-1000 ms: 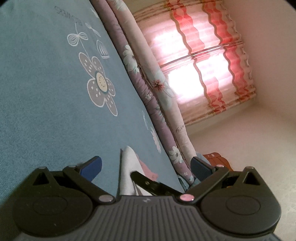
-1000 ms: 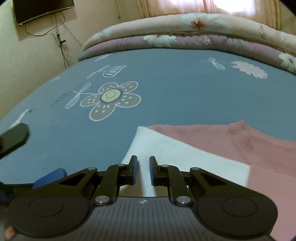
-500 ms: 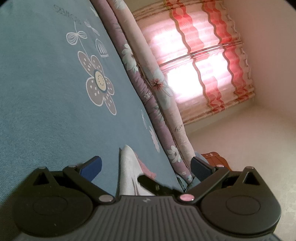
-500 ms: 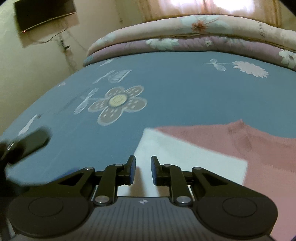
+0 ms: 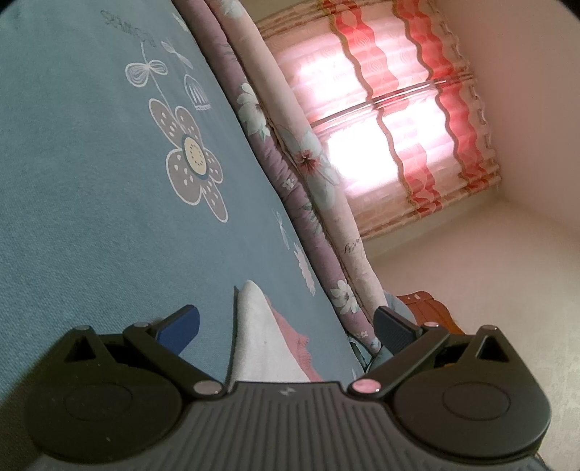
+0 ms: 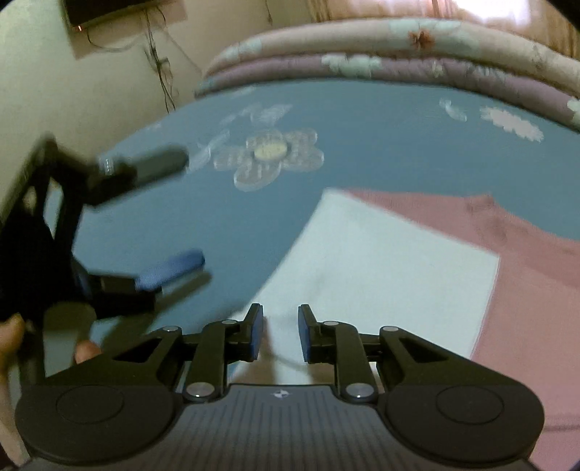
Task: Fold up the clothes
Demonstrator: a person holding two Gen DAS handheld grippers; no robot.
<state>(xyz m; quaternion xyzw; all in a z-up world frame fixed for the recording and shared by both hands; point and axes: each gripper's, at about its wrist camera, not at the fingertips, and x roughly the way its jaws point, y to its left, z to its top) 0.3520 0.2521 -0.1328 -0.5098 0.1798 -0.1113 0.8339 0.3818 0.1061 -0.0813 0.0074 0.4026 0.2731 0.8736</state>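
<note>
Right wrist: garment apparently ahead of parted jaws, untouched.

Likely home bedroom: bed sheet, folded quilts, curtained window, wall TV.

Dark cursive script on the pink floral quilt, too small to read, faint printed lettering on the blue bedsheet, upside down, illegible, no other text
</note>
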